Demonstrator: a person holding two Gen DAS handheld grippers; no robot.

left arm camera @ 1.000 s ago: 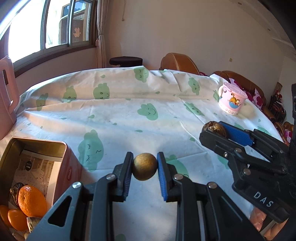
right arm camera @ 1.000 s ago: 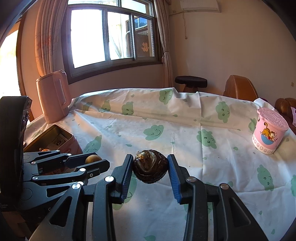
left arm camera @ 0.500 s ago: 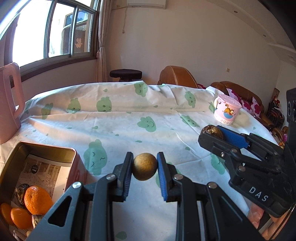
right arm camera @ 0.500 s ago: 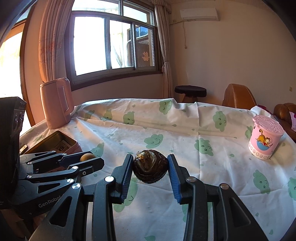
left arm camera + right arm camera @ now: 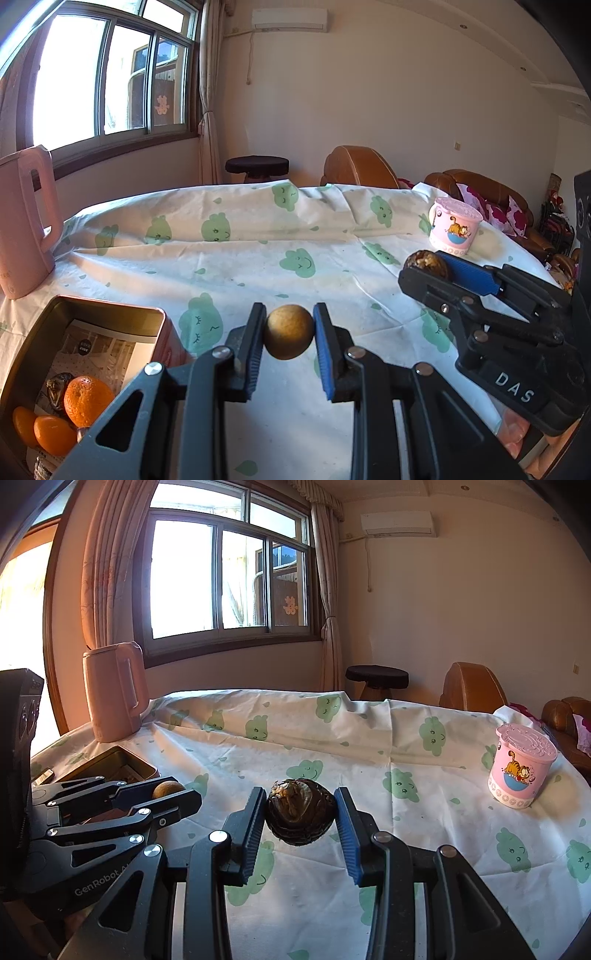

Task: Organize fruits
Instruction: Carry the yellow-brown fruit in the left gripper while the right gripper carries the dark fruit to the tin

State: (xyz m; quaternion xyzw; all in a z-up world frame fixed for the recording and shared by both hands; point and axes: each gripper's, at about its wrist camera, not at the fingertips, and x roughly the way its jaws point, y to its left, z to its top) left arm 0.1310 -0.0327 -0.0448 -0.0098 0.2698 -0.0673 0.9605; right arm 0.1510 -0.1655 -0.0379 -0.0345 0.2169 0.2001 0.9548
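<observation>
My left gripper (image 5: 289, 332) is shut on a small round tan fruit (image 5: 289, 331), held above the tablecloth just right of an open metal tin (image 5: 107, 306). The tin holds oranges (image 5: 88, 400) and a dark fruit. My right gripper (image 5: 300, 818) is shut on a dark brown wrinkled fruit (image 5: 300, 816), held above the table. In the left wrist view the right gripper (image 5: 436, 266) is at the right with the dark fruit (image 5: 424, 263). In the right wrist view the left gripper (image 5: 173, 792) is at the left with the tan fruit (image 5: 168, 788), in front of the tin (image 5: 122, 764).
A pink kettle (image 5: 112, 692) stands at the table's far left, and it also shows in the left wrist view (image 5: 24, 221). A pink lidded cartoon cup (image 5: 521, 766) stands at the right. Brown sofas and a dark stool (image 5: 376, 675) lie beyond the table.
Both grippers have risen and tilted up, each still holding its fruit; more of the room and less of the table shows. The tin sits lower left in the left view.
</observation>
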